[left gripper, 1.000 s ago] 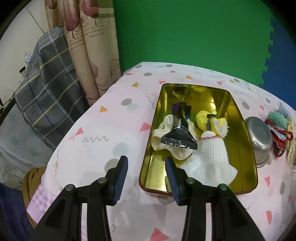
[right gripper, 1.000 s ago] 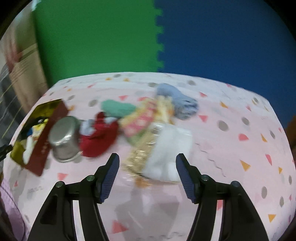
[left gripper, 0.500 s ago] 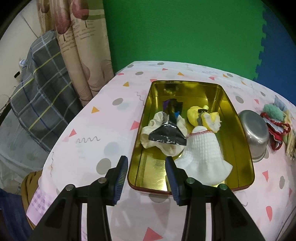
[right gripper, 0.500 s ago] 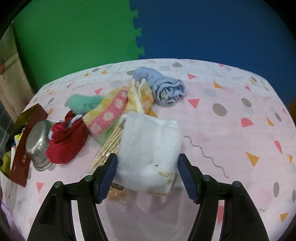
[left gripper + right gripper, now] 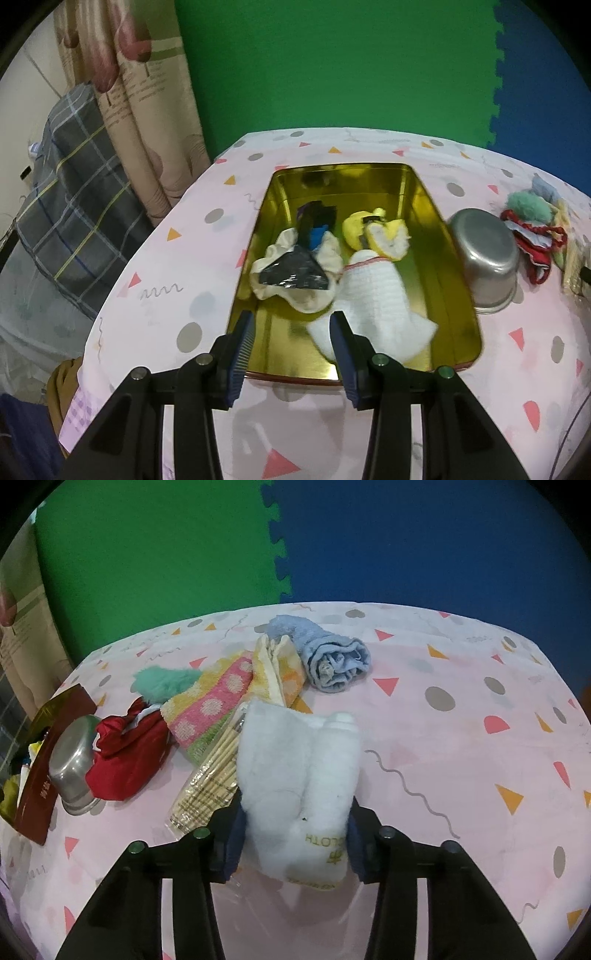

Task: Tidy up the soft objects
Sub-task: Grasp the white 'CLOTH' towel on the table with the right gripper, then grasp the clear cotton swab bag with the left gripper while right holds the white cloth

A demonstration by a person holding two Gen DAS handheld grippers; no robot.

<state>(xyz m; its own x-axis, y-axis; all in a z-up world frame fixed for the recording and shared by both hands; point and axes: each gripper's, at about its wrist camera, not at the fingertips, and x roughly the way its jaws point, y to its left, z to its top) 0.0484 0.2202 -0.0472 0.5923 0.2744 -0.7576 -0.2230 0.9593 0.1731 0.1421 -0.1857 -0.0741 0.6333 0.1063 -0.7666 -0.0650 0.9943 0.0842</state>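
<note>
One white cloth (image 5: 299,775) sits between the pads of our right gripper (image 5: 295,834), bunched into two soft folds as the jaws are closing on it, its near end with the gold lettering hanging toward us just above the pink bench (image 5: 461,738). Just beside it on the left lies a clear packet of wooden sticks (image 5: 210,775), touching the cloth's edge, and beyond that a striped dotted towel (image 5: 214,698), a red pouch (image 5: 125,753), a fluffy green thing (image 5: 166,679) and a rolled blue towel (image 5: 332,657). An upturned steel bowl (image 5: 72,760) stands between this pile and the gold tin tray (image 5: 424,206). Our left gripper (image 5: 291,350) hangs open and empty over the tray's near end, where a white knitted cloth (image 5: 376,302), a cream cloth with a black piece on top (image 5: 291,273) and a yellow item (image 5: 373,232) already lie. We judge the main risk to be the pinch: the cloth is thick and springy, so a hold on the folds alone could let it slip out on the way to the tray. The stick packet might also catch on the cloth's edge and drag along, and a low carry could knock the bowl.
</note>
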